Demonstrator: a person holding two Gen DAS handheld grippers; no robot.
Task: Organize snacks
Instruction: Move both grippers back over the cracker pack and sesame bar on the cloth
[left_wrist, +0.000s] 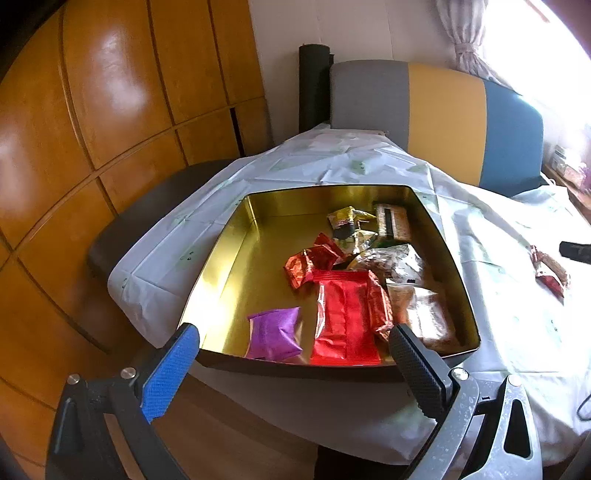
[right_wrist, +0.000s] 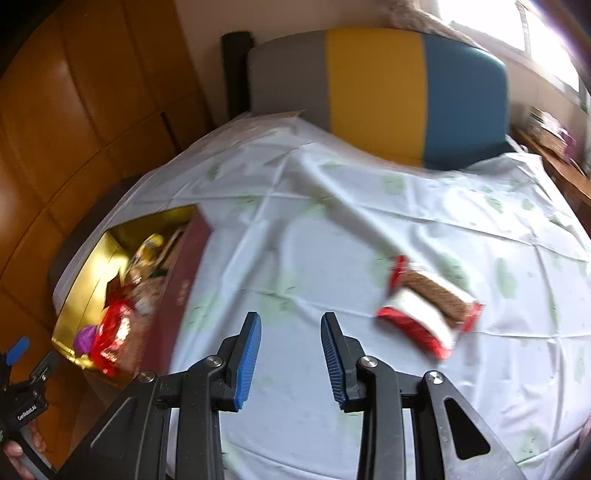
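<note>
On the tablecloth (right_wrist: 295, 240), a red snack pack (right_wrist: 428, 314) lies beside the tin (left_wrist: 443, 236).

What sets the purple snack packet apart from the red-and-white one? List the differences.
The purple packet lies inside the gold tin; the red-and-white packet lies out on the tablecloth. The purple packet is one solid colour; the red-and-white packet shows a brown snack. The purple packet lies before the left tool, the red-and-white packet ahead-right of the right tool. Neither is gripped.

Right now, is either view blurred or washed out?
Left wrist view: sharp, but the window is blown out and glare streaks the wardrobe. Right wrist view: motion-smeared, worst on the snack packet and the tin; its own claw stays crisp.
</note>
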